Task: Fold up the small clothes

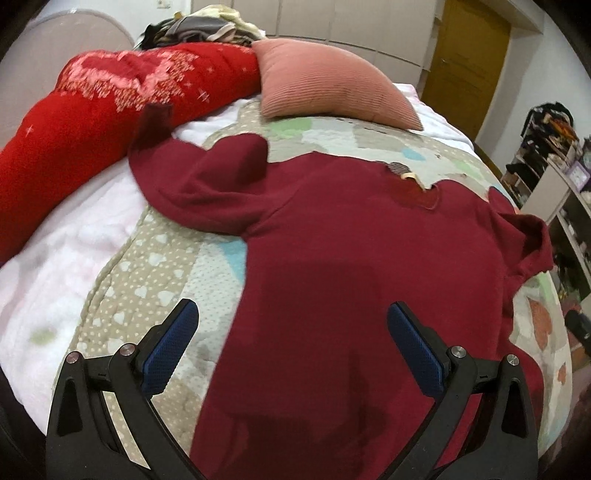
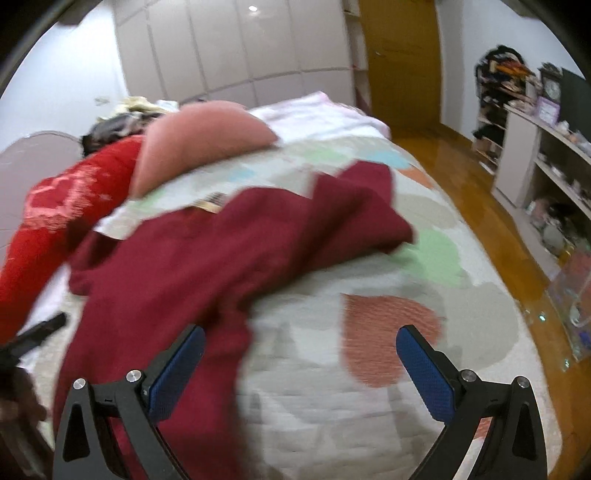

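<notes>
A dark red long-sleeved top [image 1: 351,258] lies spread on the patchwork quilt [image 1: 155,258], hem nearest the camera, one sleeve bent toward the upper left, a label at the collar. My left gripper [image 1: 291,325] hangs open just above the hem with nothing between its blue pads. In the blurred right wrist view the same top [image 2: 207,258] lies left of centre, its other sleeve reaching right. My right gripper [image 2: 299,347] is open over the quilt [image 2: 332,406] at the top's right edge, its left finger above the cloth. The tip of the other gripper shows at the far left.
A bright red patterned blanket [image 1: 92,122] and a pink ribbed cushion [image 1: 325,81] lie at the head of the bed, with a heap of clothes [image 1: 207,26] behind. Wooden floor [image 2: 461,177], a yellow door [image 2: 399,55] and cluttered shelves [image 2: 546,155] stand to the right.
</notes>
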Demonstrator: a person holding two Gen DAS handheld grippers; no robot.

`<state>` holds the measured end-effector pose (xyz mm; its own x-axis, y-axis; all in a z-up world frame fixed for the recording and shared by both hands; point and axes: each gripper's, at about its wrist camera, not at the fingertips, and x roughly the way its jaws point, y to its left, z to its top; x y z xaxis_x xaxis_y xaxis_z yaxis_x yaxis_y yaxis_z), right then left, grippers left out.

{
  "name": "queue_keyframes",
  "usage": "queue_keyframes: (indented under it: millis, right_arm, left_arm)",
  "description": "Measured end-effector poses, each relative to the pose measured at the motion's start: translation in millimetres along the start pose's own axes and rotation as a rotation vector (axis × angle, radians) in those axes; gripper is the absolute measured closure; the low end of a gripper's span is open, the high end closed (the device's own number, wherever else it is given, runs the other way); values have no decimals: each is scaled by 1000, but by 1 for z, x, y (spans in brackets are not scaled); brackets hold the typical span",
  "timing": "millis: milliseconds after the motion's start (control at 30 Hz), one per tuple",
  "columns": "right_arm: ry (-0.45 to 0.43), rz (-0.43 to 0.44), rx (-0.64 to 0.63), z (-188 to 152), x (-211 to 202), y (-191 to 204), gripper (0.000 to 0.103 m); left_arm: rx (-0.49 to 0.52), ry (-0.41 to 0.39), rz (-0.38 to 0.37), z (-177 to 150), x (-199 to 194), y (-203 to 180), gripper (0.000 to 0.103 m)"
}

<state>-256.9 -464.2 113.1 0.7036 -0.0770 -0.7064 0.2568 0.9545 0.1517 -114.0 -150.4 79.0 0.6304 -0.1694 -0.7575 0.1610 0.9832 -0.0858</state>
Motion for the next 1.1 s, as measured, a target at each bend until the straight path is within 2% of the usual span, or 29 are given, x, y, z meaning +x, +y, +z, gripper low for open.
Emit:
queue_keyframes:
  millis: [133,367,633,1100]
  right_arm:
    - [-21,29,-64,9,-3,40,0]
    - [-18,28,-129,9,3,80,0]
    - [-20,18,-130,8,1,90,0]
    - [4,16,-92,9,11,85,0]
  left_arm:
    - [34,-18,13,-1,-7,-10,1]
    - [47,-20,7,-3,-11,-17,1]
    - [48,-18,6,-4,-12,-19,1]
    - [57,-12,12,-3,-8,-21,1]
